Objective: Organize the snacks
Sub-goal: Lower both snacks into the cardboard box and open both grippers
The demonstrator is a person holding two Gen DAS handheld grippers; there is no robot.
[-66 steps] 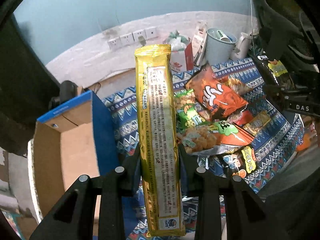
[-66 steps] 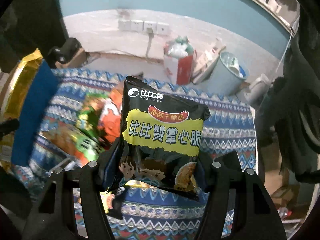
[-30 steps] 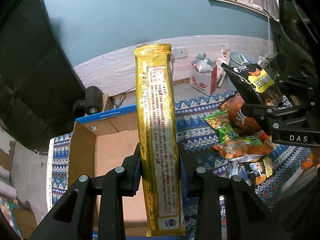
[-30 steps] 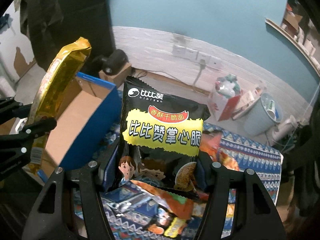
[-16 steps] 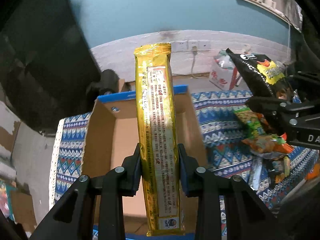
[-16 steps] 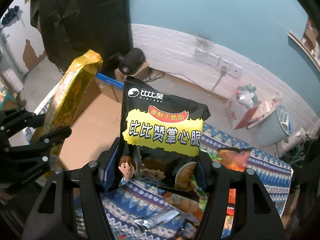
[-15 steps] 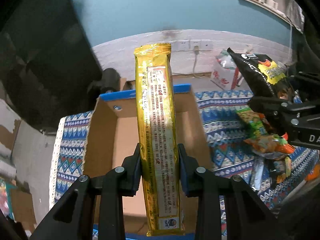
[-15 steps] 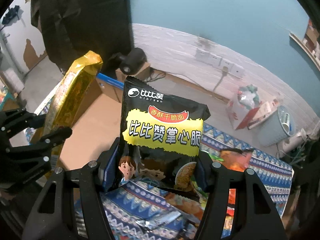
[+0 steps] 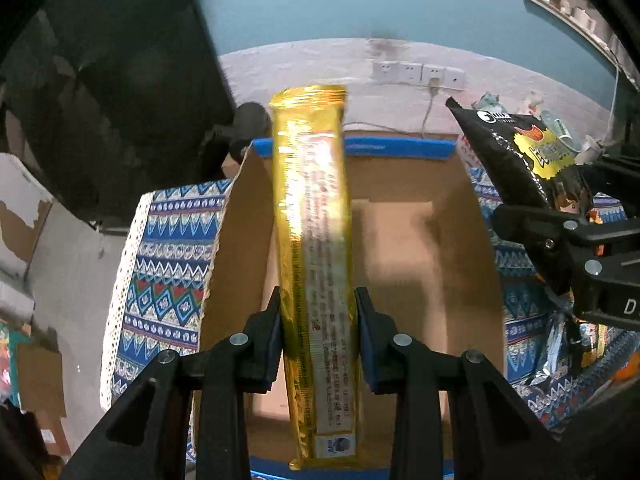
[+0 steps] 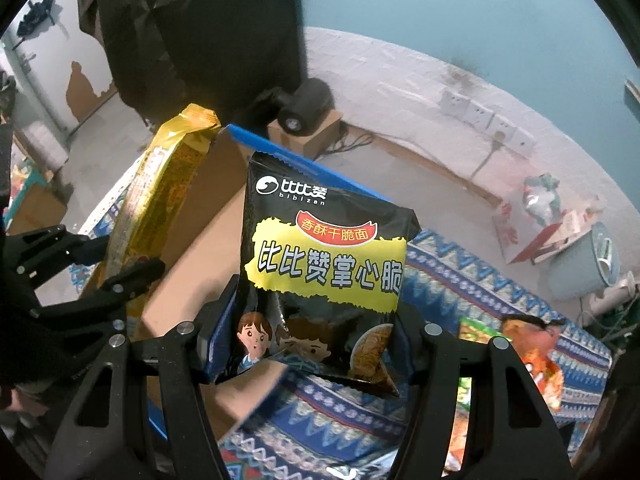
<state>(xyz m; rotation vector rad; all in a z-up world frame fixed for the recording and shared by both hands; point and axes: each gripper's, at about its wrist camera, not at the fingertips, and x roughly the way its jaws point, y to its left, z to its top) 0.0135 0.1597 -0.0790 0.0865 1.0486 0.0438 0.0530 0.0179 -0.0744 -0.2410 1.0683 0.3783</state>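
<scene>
Left hand-held gripper (image 9: 318, 316) clamps gold packet (image 9: 312, 240); right (image 10: 316, 340) clamps black bag (image 10: 326, 264); cardboard box (image 9: 420, 240) below.

the open box (image 9: 400, 240) sits on the cloth-covered surface (image 9: 168, 248), loose snack packets (image 10: 536, 352) lying to its right, wall sockets (image 9: 416, 74) behind it.

Gold packet (image 9: 316, 248), black-yellow bag (image 10: 324, 276), blue-rimmed brown box (image 9: 424, 240), blue zigzag cloth (image 9: 168, 268)
</scene>
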